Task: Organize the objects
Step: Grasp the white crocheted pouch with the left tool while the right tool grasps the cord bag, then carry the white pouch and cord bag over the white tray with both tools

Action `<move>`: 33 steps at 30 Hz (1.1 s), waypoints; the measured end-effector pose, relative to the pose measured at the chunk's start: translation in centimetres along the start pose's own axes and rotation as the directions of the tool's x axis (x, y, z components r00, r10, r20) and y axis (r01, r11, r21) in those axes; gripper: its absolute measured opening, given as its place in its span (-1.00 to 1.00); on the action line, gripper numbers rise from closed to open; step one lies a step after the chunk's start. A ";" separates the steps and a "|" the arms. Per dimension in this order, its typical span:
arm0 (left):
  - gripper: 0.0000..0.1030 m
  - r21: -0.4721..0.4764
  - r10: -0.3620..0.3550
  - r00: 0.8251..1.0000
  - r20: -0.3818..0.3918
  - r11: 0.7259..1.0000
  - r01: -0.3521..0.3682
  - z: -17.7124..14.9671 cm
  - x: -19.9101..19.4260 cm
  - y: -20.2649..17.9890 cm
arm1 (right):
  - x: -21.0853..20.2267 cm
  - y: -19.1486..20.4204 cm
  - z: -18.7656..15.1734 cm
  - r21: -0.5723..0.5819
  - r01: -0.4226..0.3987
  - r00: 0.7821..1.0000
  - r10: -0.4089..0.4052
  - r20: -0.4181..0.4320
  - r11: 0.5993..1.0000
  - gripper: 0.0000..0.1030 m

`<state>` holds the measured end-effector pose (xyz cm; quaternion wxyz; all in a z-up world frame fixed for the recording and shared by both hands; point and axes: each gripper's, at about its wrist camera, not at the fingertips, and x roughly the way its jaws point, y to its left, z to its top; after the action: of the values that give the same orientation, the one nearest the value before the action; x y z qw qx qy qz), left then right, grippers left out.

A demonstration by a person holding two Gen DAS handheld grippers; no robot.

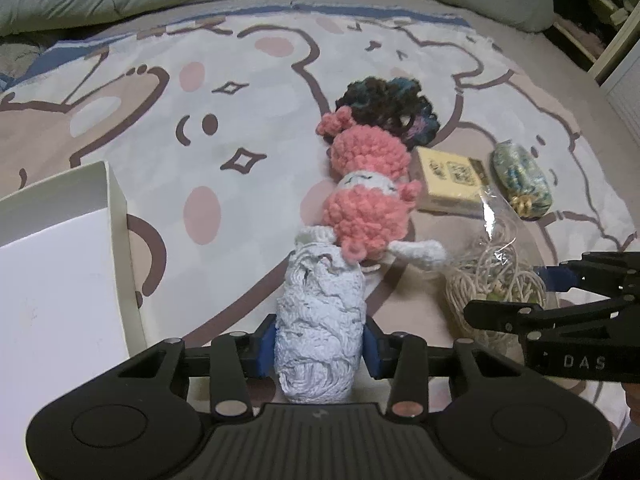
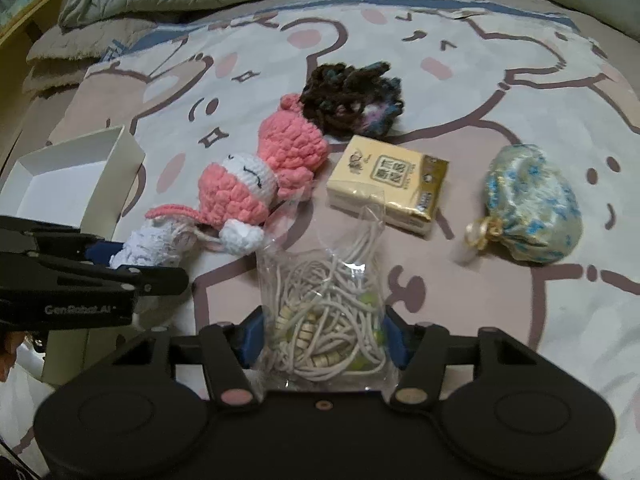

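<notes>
A white box (image 1: 60, 280) is cut off at nine o'clock. Left tongs (image 1: 320, 344) reach level across the bed (image 1: 248, 80), clamped on a crochet doll (image 1: 320, 320); right tongs (image 2: 322, 340) grip a cord bag (image 2: 324, 312).

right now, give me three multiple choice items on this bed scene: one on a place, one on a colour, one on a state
1. Where is the white box?
A. left of the doll
B. right of the pouch
C. on the tissue pack

2. What colour is the doll's hair?
A. green
B. pink
C. yellow

3. What is the right gripper doing?
A. hanging open over the pouch
B. shut on the bag of cord
C. shut on the tissue pack

Answers: 1 A, the box sits at the left edge, past the doll. 2 B, pink yarn frames its white face. 3 B, its jaws press both sides of the bag of cord; the pouch and tissue pack lie untouched.
</notes>
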<state>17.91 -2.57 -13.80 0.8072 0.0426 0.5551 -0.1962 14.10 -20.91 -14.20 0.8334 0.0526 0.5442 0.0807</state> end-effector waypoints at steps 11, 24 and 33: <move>-0.15 -0.041 -0.013 0.993 0.113 0.999 0.018 -0.8 -4.6 -0.4 | -4.2 -0.9 -0.5 0.048 -0.032 0.995 0.027 0.097 0.998 0.15; -0.15 -0.096 -0.027 0.964 0.265 0.994 0.054 -1.6 -10.1 -0.2 | -9.5 -0.7 -0.9 0.085 -0.103 0.968 0.081 0.237 0.991 0.15; -0.15 -0.116 -0.024 0.946 0.324 0.991 0.065 -2.2 -12.3 0.2 | -11.7 0.2 -0.9 0.073 -0.129 0.946 0.101 0.308 0.989 0.15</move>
<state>12.25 1.57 -3.41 0.8834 -0.0530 0.4279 -0.1834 8.69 -22.97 -4.02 0.8976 0.1342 0.4090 0.0951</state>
